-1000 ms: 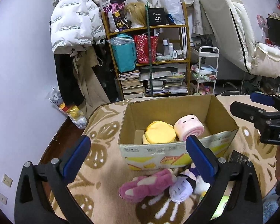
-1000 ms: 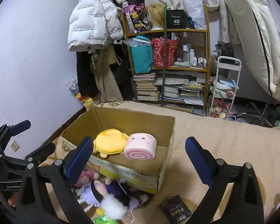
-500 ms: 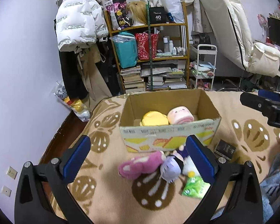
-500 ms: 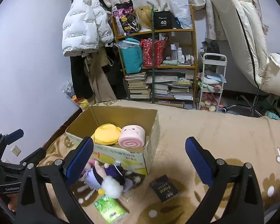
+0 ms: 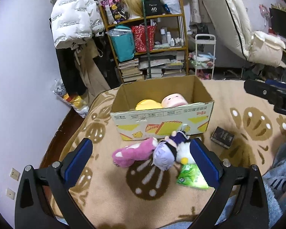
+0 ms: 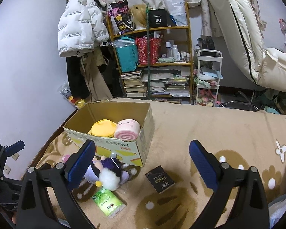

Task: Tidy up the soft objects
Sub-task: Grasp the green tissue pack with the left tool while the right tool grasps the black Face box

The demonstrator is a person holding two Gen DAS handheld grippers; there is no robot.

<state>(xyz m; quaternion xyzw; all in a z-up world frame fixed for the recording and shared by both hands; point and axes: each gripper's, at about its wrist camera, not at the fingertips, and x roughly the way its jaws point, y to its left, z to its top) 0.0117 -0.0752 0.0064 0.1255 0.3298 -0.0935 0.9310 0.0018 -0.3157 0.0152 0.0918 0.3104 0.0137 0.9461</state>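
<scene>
While both tools hover over the patterned blanket (image 5: pixel 108 187), holding nothing. Left gripper (image 5: pixel 141 161) spread wide, blue pads either side of the loose toys; right gripper (image 6: pixel 142 165) just as wide, above bare blanket near the box's right corner. Cardboard box (image 5: pixel 162 122) open on the far side of the blanket, with a yellow plush (image 6: pixel 103 127) and a pink roll plush (image 6: pixel 126 130) side by side inside, touching. Just in front of the box's near wall, a heap of three soft toys: pink plush (image 5: pixel 133 152) on the left, purple-haired doll (image 5: pixel 165 155) in the middle, white fluffy toy (image 5: pixel 184 152) on the right, all pressed together. Green packet (image 5: pixel 190 176) flat on the blanket, nearer than the heap. Small dark box (image 6: pixel 160 179) lying to the right, apart from the toys. Cluttered shelf (image 6: pixel 152 57) far behind.
</scene>
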